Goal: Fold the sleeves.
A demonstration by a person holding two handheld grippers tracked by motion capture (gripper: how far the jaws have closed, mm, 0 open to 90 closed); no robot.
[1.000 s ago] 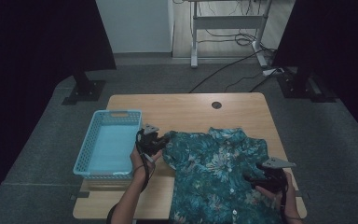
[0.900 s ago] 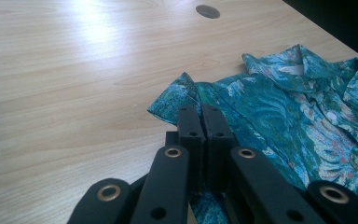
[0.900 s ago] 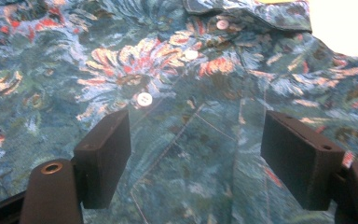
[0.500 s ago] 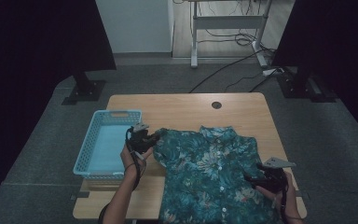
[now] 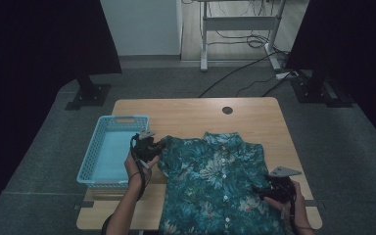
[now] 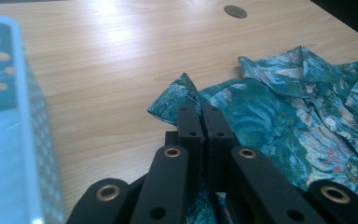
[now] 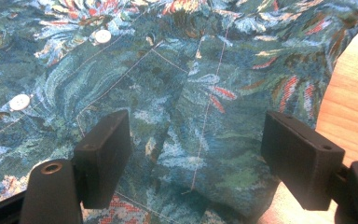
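A teal flower-print shirt [image 5: 215, 181] lies front up on the wooden table [image 5: 191, 115], collar toward the far side and hem hanging over the near edge. My left gripper [image 5: 155, 146] is at the shirt's left sleeve. In the left gripper view its jaws [image 6: 203, 116] stand pressed together on the sleeve cloth [image 6: 179, 95], which bunches up just ahead of them. My right gripper [image 5: 263, 191] hovers at the shirt's lower right side. Its jaws [image 7: 196, 154] stand wide apart over the fabric [image 7: 168, 70], with nothing pinched between them.
A light blue plastic basket [image 5: 90, 161] stands at the table's left, close beside my left hand, its wall [image 6: 28, 130] near the jaws. A round cable hole [image 5: 227, 110] marks the table's far middle. Bare wood lies beyond the collar.
The left gripper has drawn the sleeve a little to the left, and the shirt now lies straighter and flatter. The right gripper has stayed put.
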